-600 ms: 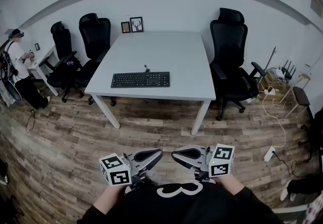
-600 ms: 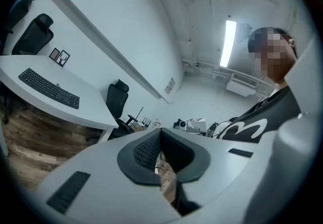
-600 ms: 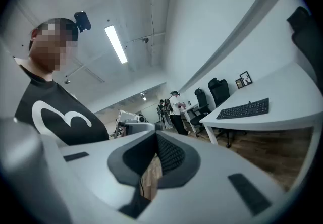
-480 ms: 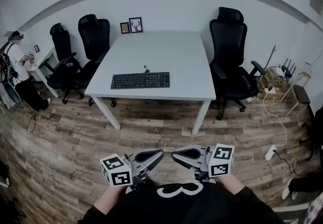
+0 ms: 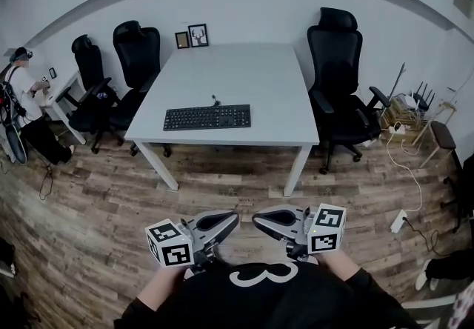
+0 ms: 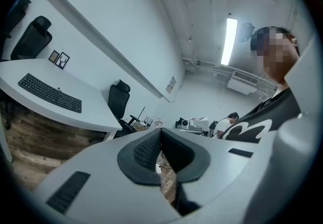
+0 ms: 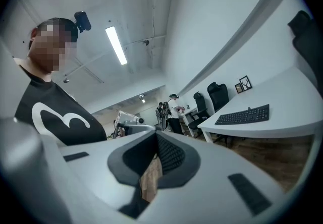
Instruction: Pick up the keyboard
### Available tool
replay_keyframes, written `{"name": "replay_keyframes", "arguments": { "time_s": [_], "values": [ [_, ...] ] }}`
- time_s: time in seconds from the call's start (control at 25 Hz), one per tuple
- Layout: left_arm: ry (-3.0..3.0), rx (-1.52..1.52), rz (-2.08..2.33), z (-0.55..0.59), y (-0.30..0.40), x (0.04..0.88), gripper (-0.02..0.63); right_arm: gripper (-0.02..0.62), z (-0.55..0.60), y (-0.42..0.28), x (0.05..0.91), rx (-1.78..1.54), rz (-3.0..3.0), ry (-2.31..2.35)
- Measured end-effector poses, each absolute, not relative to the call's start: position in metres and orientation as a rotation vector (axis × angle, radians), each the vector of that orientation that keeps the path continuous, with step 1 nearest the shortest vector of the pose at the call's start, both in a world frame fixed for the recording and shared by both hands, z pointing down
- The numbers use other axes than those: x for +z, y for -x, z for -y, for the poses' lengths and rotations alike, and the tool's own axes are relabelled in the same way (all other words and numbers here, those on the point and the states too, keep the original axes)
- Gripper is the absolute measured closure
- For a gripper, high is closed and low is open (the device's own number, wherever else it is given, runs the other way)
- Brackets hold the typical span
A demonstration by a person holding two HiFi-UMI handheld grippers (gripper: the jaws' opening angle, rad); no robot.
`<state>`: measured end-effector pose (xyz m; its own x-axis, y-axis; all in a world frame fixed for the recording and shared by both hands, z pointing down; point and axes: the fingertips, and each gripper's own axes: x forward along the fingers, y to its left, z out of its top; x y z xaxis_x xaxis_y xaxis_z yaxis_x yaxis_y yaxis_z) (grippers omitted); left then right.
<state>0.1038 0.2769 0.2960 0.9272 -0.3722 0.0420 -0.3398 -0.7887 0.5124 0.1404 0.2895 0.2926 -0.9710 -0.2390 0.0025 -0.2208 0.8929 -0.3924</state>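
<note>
Left tongs, right tongs closed, empty; flat black keyboard on white table.

A white table stands well ahead of my left gripper and right gripper, on a wood-plank floor. Two black chairs sit off to its left and a third chair to its right. Picture frames lean against the white wall beyond.
</note>
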Motion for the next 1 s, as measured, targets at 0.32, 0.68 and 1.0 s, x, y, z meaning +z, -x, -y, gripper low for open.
{"name": "replay_keyframes", "arguments": {
  "time_s": [0.32,0.68,1.0],
  "values": [
    [-2.535,-0.090,0.558,-0.250,-0.072,0.303,0.594,0.588,-0.259,-0.118,0.289,-0.602,-3.005,0.403],
    [-2.452,-0.108,0.644,-0.180,-0.004,0.317,0.594,0.588,-0.191,-0.062,0.301,-0.642,-3.016,0.401],
    [-2.461,-0.100,0.724,-0.075,0.065,0.307,0.594,0.588,-0.084,-0.029,0.289,-0.621,-2.983,0.537]
  ]
}}
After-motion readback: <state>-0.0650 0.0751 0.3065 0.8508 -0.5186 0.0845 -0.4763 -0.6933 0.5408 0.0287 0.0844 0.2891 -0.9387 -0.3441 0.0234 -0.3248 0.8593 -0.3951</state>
